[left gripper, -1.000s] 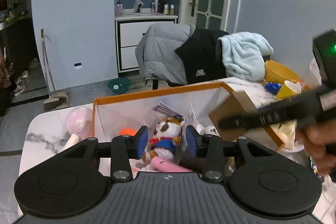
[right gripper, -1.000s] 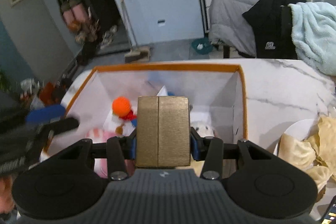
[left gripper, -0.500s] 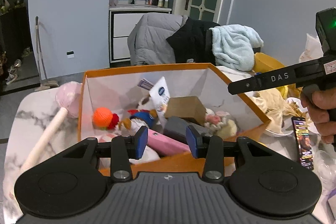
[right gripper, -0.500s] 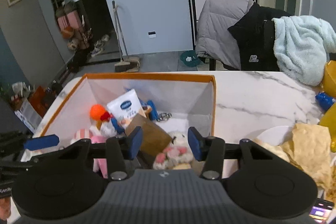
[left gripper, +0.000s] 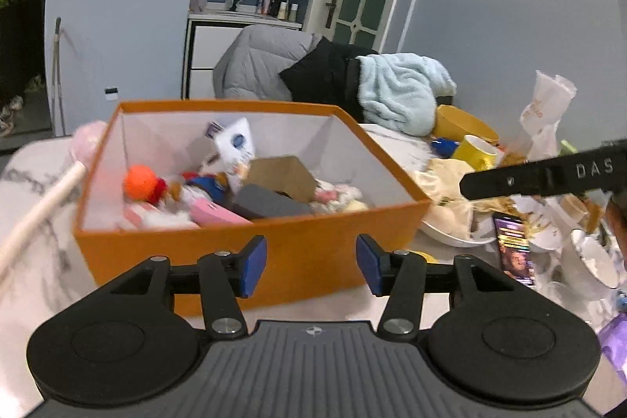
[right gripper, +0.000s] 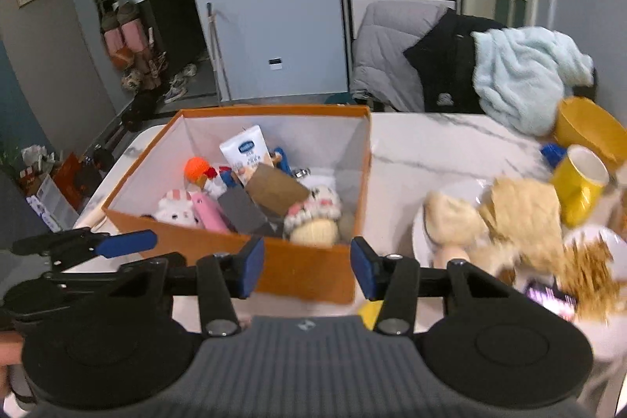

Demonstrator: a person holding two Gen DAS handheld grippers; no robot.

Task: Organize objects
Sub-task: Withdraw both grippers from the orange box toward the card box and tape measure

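Marble table, orange box center frame. My right gripper has let go of the brown box, now inside among the toys. Left gripper spread too, both empty, backed off. Next: clutter at right.

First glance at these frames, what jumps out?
The orange box dead center on the marble table, crammed with toys and a brown carton. To its right, cluttered plates and a yellow mug. Both hand-held grippers, left and right, sit open and empty before the box.
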